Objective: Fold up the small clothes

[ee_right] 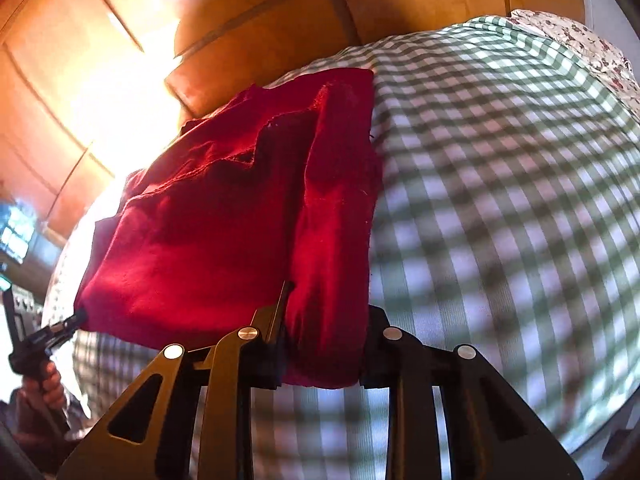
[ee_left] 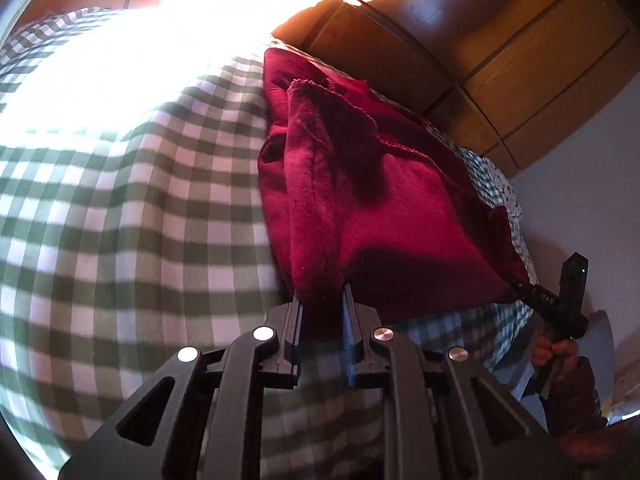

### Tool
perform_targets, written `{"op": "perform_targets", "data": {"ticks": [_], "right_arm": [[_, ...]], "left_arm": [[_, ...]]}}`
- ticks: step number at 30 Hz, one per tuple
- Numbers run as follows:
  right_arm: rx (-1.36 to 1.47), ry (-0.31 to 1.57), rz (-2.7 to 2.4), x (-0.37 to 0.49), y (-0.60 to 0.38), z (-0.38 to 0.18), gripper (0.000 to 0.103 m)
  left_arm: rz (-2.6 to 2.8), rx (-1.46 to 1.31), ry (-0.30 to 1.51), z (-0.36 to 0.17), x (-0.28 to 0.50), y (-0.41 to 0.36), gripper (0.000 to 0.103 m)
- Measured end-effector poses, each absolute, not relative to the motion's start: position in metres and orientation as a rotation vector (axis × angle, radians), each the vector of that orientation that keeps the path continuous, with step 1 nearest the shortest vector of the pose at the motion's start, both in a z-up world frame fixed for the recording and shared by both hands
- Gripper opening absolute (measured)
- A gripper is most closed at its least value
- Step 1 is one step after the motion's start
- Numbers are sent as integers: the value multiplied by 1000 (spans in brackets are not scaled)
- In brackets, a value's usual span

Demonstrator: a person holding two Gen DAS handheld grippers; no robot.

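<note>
A dark red garment (ee_left: pixel 380 200) is held up by its near edge over a green-and-white checked cloth (ee_left: pixel 120 220); its far part rests on the cloth. My left gripper (ee_left: pixel 322 300) is shut on one near corner of the garment. My right gripper (ee_right: pixel 320 320) is shut on the other near corner of the garment (ee_right: pixel 220 232). In the left wrist view the right gripper (ee_left: pixel 520 286) shows at the far right, pinching the corner. In the right wrist view the left gripper (ee_right: pixel 78 316) shows at the far left. The garment's far hem is folded and rumpled.
The checked cloth (ee_right: pixel 500 200) covers a bed-like surface. Wooden panelled furniture (ee_left: pixel 520 60) stands behind it, with strong sun glare. A floral fabric (ee_right: pixel 580 40) lies at the far right edge of the bed. A grey wall (ee_left: pixel 580 208) is to the right.
</note>
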State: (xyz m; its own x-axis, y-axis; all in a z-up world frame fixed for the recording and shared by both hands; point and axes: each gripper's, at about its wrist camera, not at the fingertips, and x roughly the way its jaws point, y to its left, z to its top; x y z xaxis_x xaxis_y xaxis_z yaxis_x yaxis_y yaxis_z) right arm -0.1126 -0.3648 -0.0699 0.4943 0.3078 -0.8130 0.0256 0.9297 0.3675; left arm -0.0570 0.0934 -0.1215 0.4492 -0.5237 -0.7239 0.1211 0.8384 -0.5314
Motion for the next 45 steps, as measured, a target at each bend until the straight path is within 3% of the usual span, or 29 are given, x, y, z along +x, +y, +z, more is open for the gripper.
{"op": "perform_targets", "data": {"ticks": [5,8,9,10,11,12,21,23,27,29,37,45], "right_arm": [[299,1126,218,-170,-365,-70,24],[303,1148,236,-184,-366,-69,24],[302,1144,232,-185,-367,-67,29],[305,1134,210,-183,-369,-64,40],[323,1122,196,-180,-374,-62,51],[332,1106,180,-177,-376,-59,54],[207,1016,79,-123,-367,-53,55],[190,1014,87,-115,-365,-54,45],[163,1020,78,-110,-358,-54,24],[167,1013,83,-114,-359,-47,7],[133,896,140,-121,-355,11,7],[163,851,111,-42,-353,21,7]], "left_arm": [[-490,-441,1085,-131,-109,95,15],[-456,-453,1085,-131,-120,102,22],[-438,-472,1067,-128,-118,107,30],[-418,-494,1048,-126,-113,110,38],[-392,-511,1025,-123,-108,115,40],[-376,-518,1010,-121,-103,118,41],[-353,-428,963,-114,-38,95,46],[-367,-411,956,-112,-27,86,46],[-358,-341,955,-109,-21,77,13],[-376,-336,937,-102,-24,80,8],[-431,-321,820,-59,-36,92,7],[-348,-322,786,-44,26,98,7]]}}
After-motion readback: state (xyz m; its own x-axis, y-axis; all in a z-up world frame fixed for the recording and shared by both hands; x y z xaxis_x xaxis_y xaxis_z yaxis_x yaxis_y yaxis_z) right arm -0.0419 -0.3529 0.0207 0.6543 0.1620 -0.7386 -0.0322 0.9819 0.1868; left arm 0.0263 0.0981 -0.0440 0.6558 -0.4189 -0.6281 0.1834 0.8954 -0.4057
